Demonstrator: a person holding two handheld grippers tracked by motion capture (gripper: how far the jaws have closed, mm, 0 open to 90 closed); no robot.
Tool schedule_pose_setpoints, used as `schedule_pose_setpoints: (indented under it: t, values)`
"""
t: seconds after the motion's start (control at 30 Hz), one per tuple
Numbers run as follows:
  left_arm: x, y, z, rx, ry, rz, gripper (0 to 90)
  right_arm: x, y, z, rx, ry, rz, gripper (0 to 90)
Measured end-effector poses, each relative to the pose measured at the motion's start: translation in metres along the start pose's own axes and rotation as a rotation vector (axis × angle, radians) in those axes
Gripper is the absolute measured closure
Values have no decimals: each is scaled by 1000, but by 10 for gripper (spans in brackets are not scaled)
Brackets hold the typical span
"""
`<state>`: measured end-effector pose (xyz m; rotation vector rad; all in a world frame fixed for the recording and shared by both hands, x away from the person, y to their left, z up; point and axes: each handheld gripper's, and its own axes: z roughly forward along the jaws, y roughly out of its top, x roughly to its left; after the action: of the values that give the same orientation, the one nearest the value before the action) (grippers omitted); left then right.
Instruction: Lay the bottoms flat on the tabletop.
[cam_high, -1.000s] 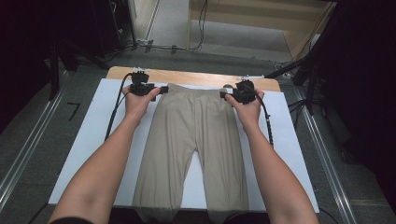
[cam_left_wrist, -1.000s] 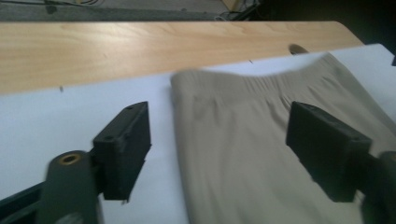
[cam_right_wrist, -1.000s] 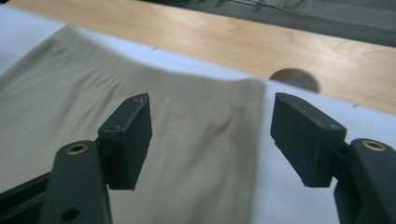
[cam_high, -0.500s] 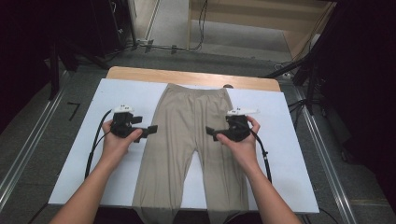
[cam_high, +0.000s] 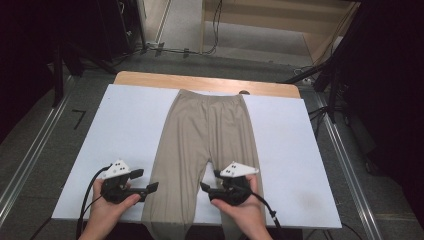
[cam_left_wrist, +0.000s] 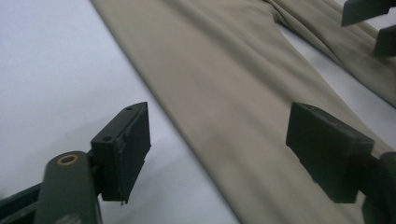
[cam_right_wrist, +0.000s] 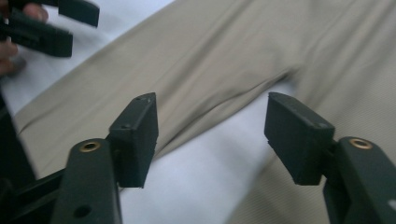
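Trousers (cam_high: 207, 145) lie flat on the white sheet (cam_high: 125, 130) covering the desk (cam_high: 150, 79), waistband at the far edge, legs running toward me and over the near edge. A second ago I was at the waistband corners; now both hands sit low beside the legs. Left gripper (cam_high: 152, 188) fingers spread wide, empty, over the left leg's outer edge. Right gripper (cam_high: 205, 188) fingers likewise apart, empty, over the gap between the legs. Judgement: waistband released, next grasp is lower.

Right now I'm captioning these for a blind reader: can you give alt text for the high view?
Beige trousers lie flat on a white table, waistband at the far end. A person's left hand-held gripper and right hand-held gripper hover open over the lower legs, pointing toward each other.
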<state>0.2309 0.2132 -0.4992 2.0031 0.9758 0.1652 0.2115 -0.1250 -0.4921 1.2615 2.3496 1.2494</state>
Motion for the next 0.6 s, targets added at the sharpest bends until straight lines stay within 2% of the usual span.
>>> schedule_pose_setpoints:
  t: [0.07, 0.17, 0.2, 0.27, 0.33, 0.43, 0.5, 0.57, 0.6]
  values:
    - [-6, -11, -6, 16, 4, 0, 307, 13, -9, 1, 6, 2, -16, 409]
    - [-17, -24, -16, 35, 28, -5, 415, 28, -22, -1, 5, 16, -28, 497]
    - [-20, -28, -19, 60, 33, -1, 457, 33, -25, -1, 13, 21, -36, 507]
    - [-23, -33, -21, 79, 10, -3, 554, 40, -29, 1, 23, 19, -52, 513]
    - [-24, -35, -23, 82, 8, -5, 577, 44, -32, 4, 34, 36, -49, 513]
    - [-27, -36, -21, 84, -12, -19, 585, 48, -35, 12, 44, 30, -43, 512]
    - [-33, -36, -19, 91, 15, 14, 581, 52, -35, 16, 40, 5, -50, 513]
    - [-39, -36, -18, 103, 0, 37, 611, 56, -37, 20, 45, -15, -73, 534]
    - [-42, -37, -17, 106, 9, 51, 620, 58, -38, 20, 40, -26, -78, 558]
